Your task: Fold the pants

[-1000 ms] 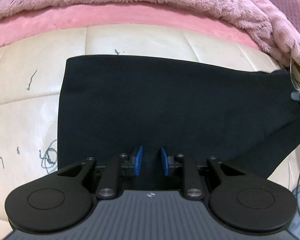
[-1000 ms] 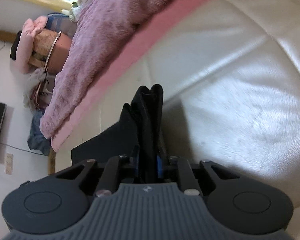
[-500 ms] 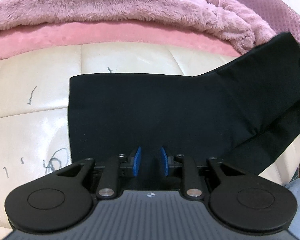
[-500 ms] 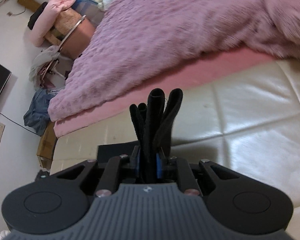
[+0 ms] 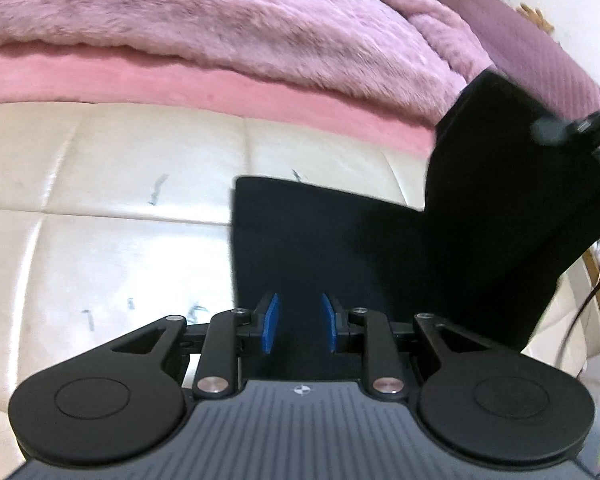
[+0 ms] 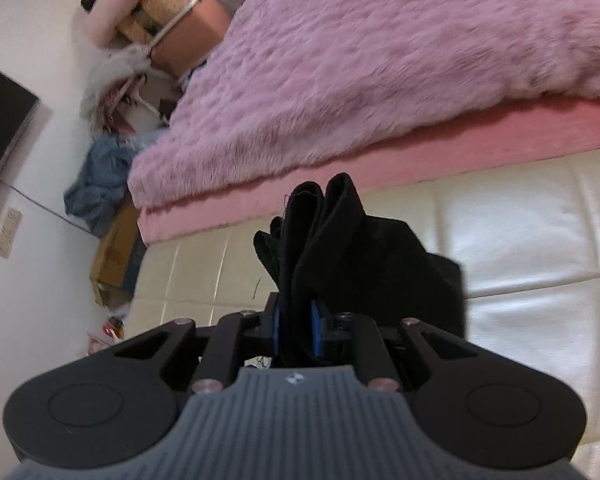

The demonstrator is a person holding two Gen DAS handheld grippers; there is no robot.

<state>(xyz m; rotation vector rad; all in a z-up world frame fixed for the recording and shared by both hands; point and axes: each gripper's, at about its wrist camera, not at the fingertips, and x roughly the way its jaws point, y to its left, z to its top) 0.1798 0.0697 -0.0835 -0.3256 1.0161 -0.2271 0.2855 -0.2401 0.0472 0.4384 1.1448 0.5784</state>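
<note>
Right hand-held gripper (image 6: 296, 330) pinches a bunched end of the black pants (image 5: 340, 248), with several layers of cloth standing up out of its blue pads; in the left wrist view that end hangs raised at the right edge of the picture, above the rest of the garment. Left hand-held gripper (image 5: 299, 326) has its blue fingers (image 5: 271, 322) standing a little apart with dark cloth lying between them; whether they actually press on it I cannot tell.

Going by size: the cream quilted bed surface (image 5: 112, 200) carries the work, with a pink sheet edge (image 5: 180, 84) and a fluffy purple blanket (image 5: 220, 20) beyond it. The pants lie as a flat dark panel on the cream surface, one straight edge facing left, while the other end is lifted.

My reading is that a fold is under way: the lifted end is not yet laid over the flat part. Left to do: bring it across, set it down, line up the edges, let go, and possibly fold once more.
</note>
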